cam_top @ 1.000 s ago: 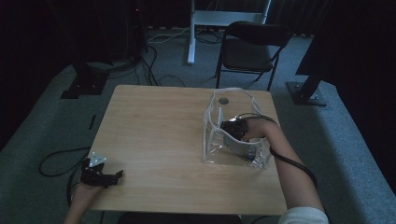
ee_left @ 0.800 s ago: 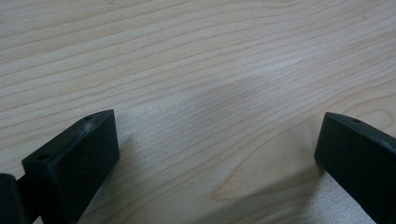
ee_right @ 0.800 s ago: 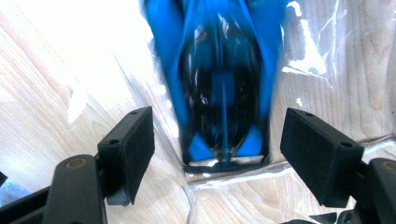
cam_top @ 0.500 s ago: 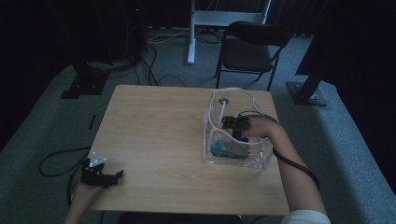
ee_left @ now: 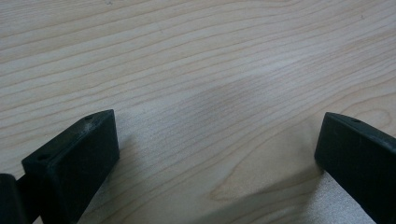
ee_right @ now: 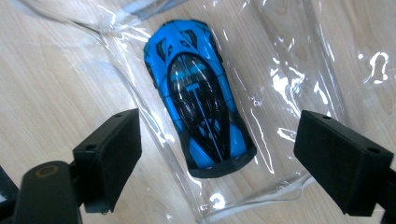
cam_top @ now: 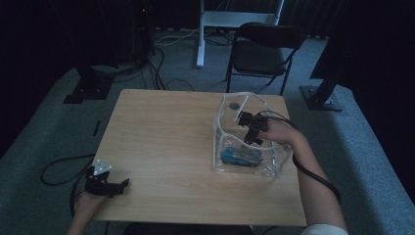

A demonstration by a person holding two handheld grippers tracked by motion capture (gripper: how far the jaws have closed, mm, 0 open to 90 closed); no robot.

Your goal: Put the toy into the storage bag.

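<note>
A blue toy car with black windows lies on the floor of a clear plastic pouch standing on the right half of the wooden table; from above the car shows through the plastic. My right gripper hangs over the pouch's open top, pointing down at the car. Its jaws have just been opening and stand wide, well above the car, with nothing between its fingertips. My left gripper rests at the table's front left corner, open over bare wood.
A small dark round thing lies behind the pouch on the table. A black folding chair stands beyond the far edge, with stand bases and cables on the grey carpet around.
My right gripper has risen out of the pouch, leaving the blue car on the pouch floor. The left gripper has stayed put.
</note>
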